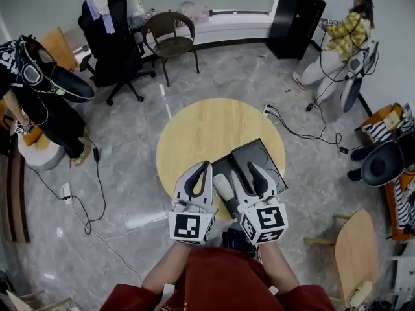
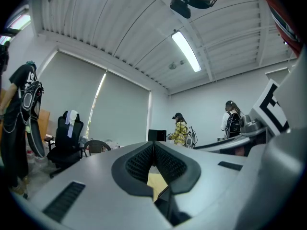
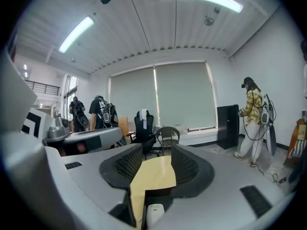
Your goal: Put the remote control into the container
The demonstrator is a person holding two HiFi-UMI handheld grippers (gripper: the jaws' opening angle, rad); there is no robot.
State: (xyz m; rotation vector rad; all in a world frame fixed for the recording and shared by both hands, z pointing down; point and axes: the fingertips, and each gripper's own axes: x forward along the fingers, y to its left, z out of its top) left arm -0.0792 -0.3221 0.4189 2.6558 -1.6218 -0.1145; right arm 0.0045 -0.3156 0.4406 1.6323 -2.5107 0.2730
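A white remote control (image 1: 222, 186) lies on the near left part of a black, tray-like container (image 1: 266, 164), which sits at the near right of a round wooden table (image 1: 201, 128). Both grippers hover over the table's near edge with the remote between them. My left gripper (image 1: 207, 167) is just left of the remote, its jaws meeting at the tips and holding nothing. My right gripper (image 1: 251, 168) is over the container, right of the remote. In the right gripper view this gripper (image 3: 157, 152) stands open, with the remote (image 3: 154, 214) low between its jaws. The left gripper (image 2: 153, 143) shows shut.
A black office chair (image 1: 113, 41) and a brown chair (image 1: 172, 34) stand beyond the table. Cables (image 1: 305, 131) run over the floor at right and left. People stand at far left (image 1: 39, 102) and far right (image 1: 340, 44). A second wooden table (image 1: 356, 251) is at lower right.
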